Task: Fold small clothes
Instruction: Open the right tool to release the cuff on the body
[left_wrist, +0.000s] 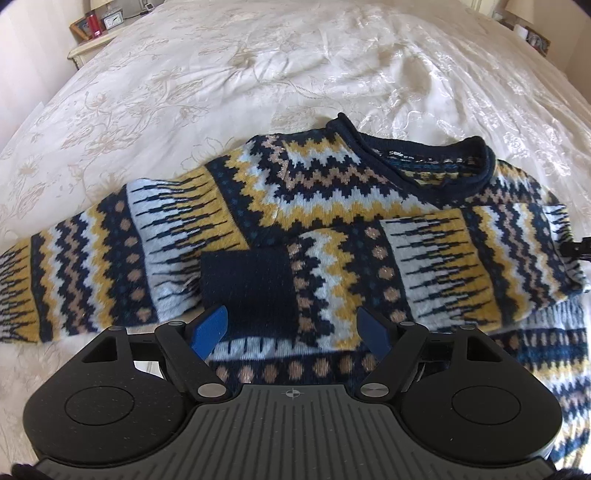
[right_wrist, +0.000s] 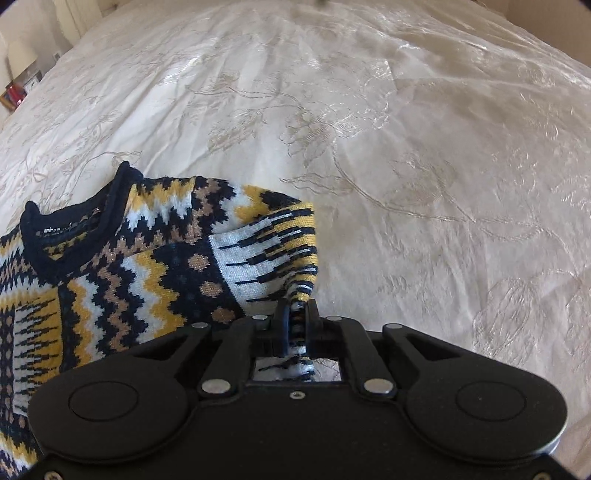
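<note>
A small knitted sweater (left_wrist: 332, 192) with navy, yellow, white and tan zigzags lies on the bed, collar away from me. Its right sleeve is folded across the chest, its navy cuff (left_wrist: 251, 284) at the middle; the left sleeve (left_wrist: 74, 251) lies stretched out to the left. My left gripper (left_wrist: 295, 325) is open, its blue pads just above the navy cuff, holding nothing. My right gripper (right_wrist: 297, 314) is shut on the sweater (right_wrist: 147, 266) at the folded right shoulder edge. It shows as a dark tip in the left wrist view (left_wrist: 576, 247).
The cream embroidered bedspread (left_wrist: 258, 74) stretches far beyond the sweater and to the right (right_wrist: 443, 166). A nightstand (left_wrist: 92, 40) with a clock and red item stands at the far left. Another bedside spot with a lamp and frames (left_wrist: 532, 33) is at the far right.
</note>
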